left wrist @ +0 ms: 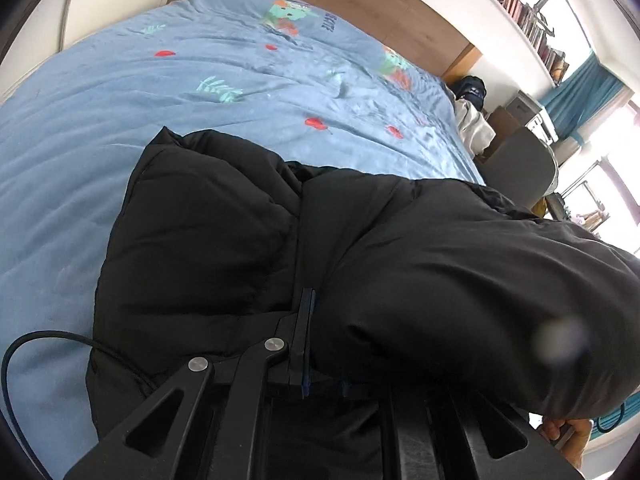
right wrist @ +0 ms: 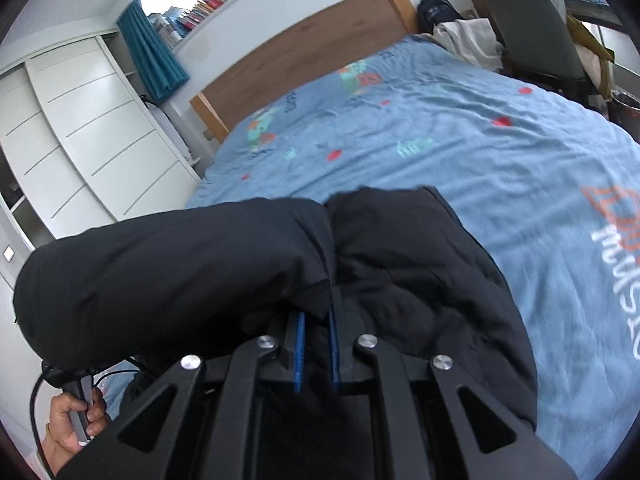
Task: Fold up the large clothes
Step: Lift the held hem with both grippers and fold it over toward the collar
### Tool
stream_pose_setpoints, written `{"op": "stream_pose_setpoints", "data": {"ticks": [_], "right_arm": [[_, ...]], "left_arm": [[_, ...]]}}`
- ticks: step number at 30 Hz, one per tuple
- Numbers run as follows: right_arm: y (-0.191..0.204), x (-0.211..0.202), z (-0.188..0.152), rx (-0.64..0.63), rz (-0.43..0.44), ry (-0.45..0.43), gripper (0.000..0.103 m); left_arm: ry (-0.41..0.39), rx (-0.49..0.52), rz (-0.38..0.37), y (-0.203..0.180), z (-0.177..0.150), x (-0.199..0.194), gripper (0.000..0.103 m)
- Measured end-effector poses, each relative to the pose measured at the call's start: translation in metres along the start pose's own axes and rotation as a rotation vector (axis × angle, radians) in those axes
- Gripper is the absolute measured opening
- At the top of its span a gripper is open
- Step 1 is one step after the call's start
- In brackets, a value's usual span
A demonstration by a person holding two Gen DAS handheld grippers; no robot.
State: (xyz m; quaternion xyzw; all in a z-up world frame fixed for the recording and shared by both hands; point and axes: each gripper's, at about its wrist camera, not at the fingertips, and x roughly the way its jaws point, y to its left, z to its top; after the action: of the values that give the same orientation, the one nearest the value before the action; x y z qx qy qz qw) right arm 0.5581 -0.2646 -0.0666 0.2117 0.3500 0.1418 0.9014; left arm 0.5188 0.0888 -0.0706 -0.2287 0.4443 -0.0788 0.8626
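A black puffer jacket [left wrist: 224, 248] lies on the blue bedspread [left wrist: 120, 128] and is lifted along its near edge. My left gripper [left wrist: 310, 304] is shut on a fold of the jacket; only one finger [left wrist: 302, 336] shows, the other is buried in fabric. In the right wrist view the jacket [right wrist: 420, 280] hangs over my right gripper [right wrist: 318, 320], whose blue pads [right wrist: 299, 344] are pinched on a thick fold of it. A rolled part of the jacket [right wrist: 168, 264] stretches left between the two grippers.
The bed has a wooden headboard [right wrist: 312, 60]. White wardrobes [right wrist: 72, 128] stand at the left. A grey chair [right wrist: 532, 32] with clothes and a bin [right wrist: 628, 108] stand at the right side of the bed. The person's other hand [right wrist: 76, 420] shows at lower left.
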Motion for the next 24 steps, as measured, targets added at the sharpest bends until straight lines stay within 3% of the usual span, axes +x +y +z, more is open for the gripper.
{"op": "stream_pose_setpoints", "data": {"ticks": [11, 24], "right_arm": [[0.006, -0.038, 0.009, -0.018, 0.007, -0.063, 0.011], [0.032, -0.116, 0.013, -0.084, 0.029, -0.111, 0.011]], "left_arm": [[-0.004, 0.021, 0.055, -0.01, -0.004, -0.003, 0.012], [-0.011, 0.022, 0.111, -0.018, -0.015, -0.024, 0.018]]}}
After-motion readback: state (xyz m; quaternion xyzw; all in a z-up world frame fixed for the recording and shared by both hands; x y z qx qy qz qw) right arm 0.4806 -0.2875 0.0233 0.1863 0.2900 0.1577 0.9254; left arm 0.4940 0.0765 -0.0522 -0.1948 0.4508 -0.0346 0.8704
